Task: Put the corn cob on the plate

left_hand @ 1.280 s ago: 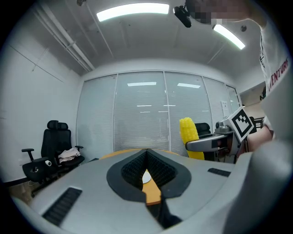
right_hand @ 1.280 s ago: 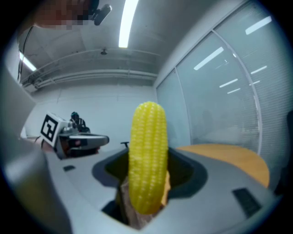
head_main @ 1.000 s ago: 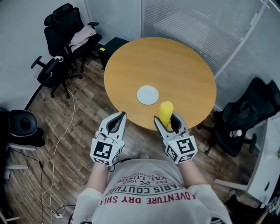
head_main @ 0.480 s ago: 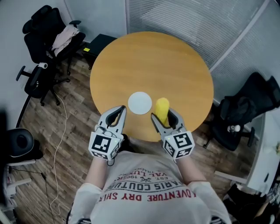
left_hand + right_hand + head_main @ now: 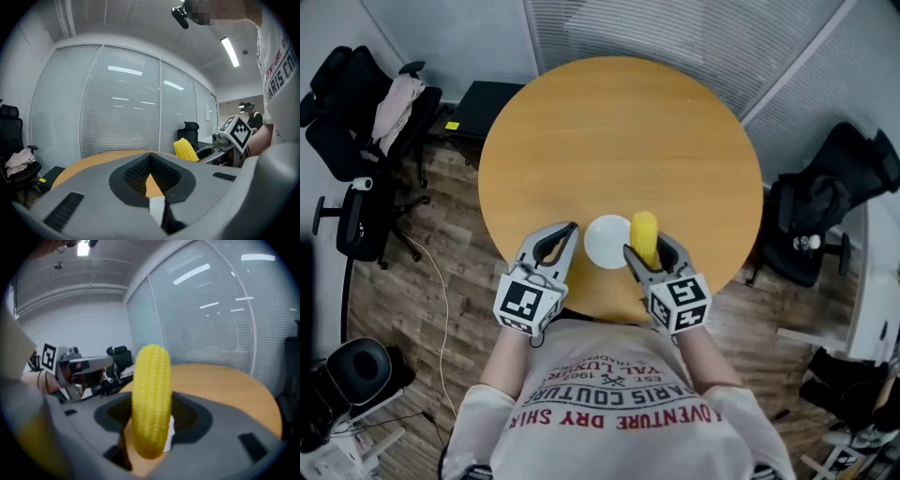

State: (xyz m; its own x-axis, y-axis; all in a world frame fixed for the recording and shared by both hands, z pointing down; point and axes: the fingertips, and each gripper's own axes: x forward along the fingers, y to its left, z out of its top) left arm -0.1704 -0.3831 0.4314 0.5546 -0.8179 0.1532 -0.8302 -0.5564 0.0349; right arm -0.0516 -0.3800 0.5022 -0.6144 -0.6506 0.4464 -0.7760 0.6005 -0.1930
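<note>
A yellow corn cob [image 5: 644, 234] stands upright between the jaws of my right gripper [image 5: 650, 251], which is shut on its lower half. In the right gripper view the corn cob [image 5: 151, 399] fills the middle and hides the right gripper's [image 5: 149, 439] jaw gap. A small white plate [image 5: 605, 242] lies near the front edge of the round wooden table [image 5: 619, 141]. The cob hangs just over the plate's right rim. My left gripper [image 5: 555, 242] hovers at the plate's left side with its jaws shut on nothing. In the left gripper view the left gripper [image 5: 151, 157] points across the table, with the cob [image 5: 185, 149] to the right.
A black office chair with clothes on it [image 5: 370, 108] and a black box [image 5: 483, 98] stand on the wood floor to the left. Another black chair [image 5: 834, 197] stands at the table's right. A glass wall with blinds [image 5: 675, 37] runs behind the table.
The person has stepped up to the table. Both grippers moved forward from off its near edge to over the plate's sides, the right one still carrying the cob.
</note>
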